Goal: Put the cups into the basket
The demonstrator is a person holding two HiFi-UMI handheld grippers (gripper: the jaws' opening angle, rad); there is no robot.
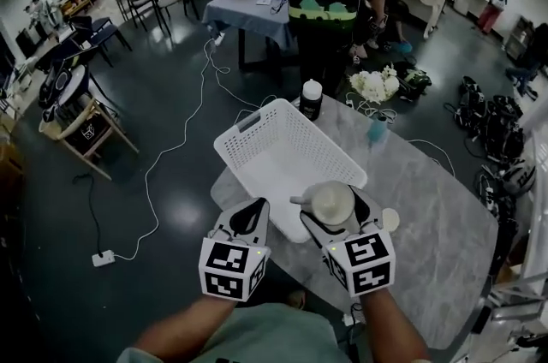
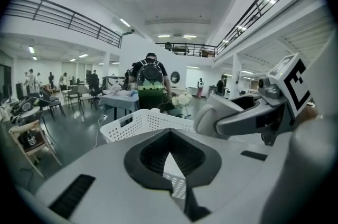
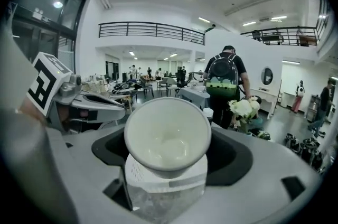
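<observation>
One cup (image 3: 167, 133) is held clamped between the jaws of the right gripper (image 1: 334, 207), its open mouth turned back towards that gripper's camera so that the pale inside is seen, with a handle sticking out to the left in the head view. It is carried in the air above the near right corner of the white basket (image 1: 229, 145), over the rim more than over the middle, and is not yet set down. If it were let go at this spot, the rim could be struck, and the cup could be tipped out onto the surface (image 1: 428, 216) or over its near edge. Since smooth, curved walls are being pinched, a slip within the jaws is also judged possible if the cup is tilted further. The basket looks light and could be pushed along by a low approach. The left gripper (image 1: 250, 214) is held just beside the basket's near edge, its jaws closed together on nothing. A small pale round thing (image 1: 390, 218) lies just right of the right gripper; whether it is a second cup cannot be told.
</observation>
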